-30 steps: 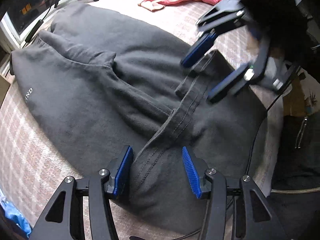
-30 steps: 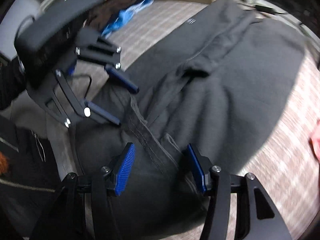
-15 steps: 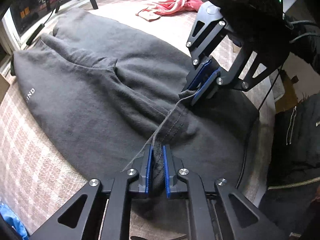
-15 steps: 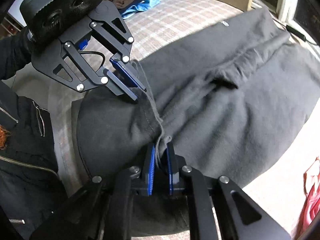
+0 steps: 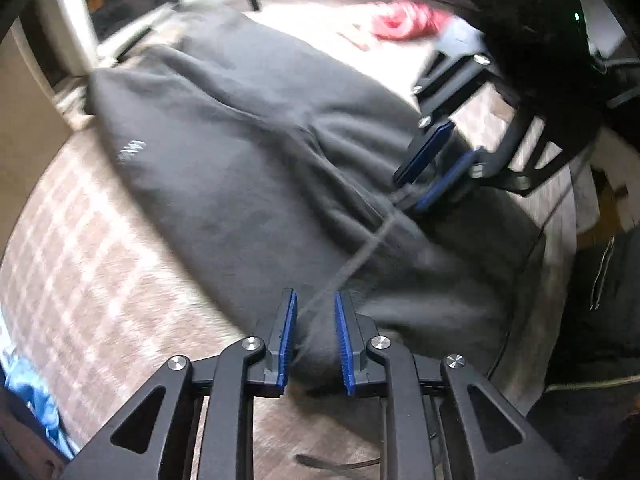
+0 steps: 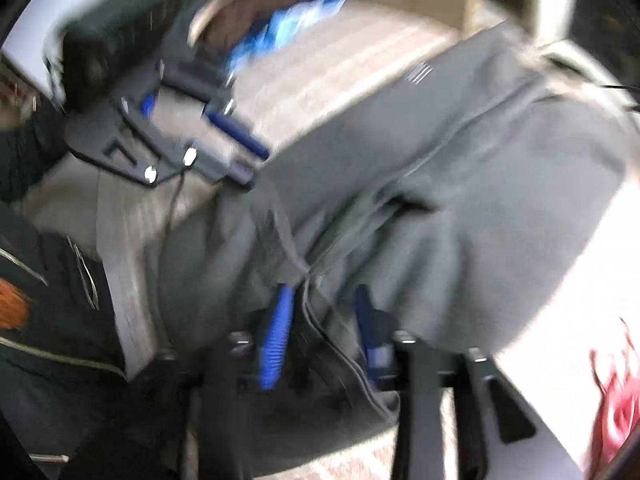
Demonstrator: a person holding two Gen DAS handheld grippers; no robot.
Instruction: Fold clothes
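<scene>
2 grippers at the near hem of a dark grey garment, both with jaws opening.

The dark grey garment (image 5: 248,168) lies spread on a checked bedspread (image 5: 92,264), running away ahead of both tools. Left gripper (image 5: 315,312): blue pads apart, a bunched fold of hem between them, cloth not visibly pinched. Right gripper (image 6: 320,320): pads wider apart, a seam fold between them; frame blurred, contact cannot be told. In the left view the right gripper sits ahead and to the right, over the same hem edge. A red cloth (image 5: 404,24) lies far ahead beyond the garment; a blue cloth (image 6: 288,28) lies past the left gripper in the right view.
</scene>
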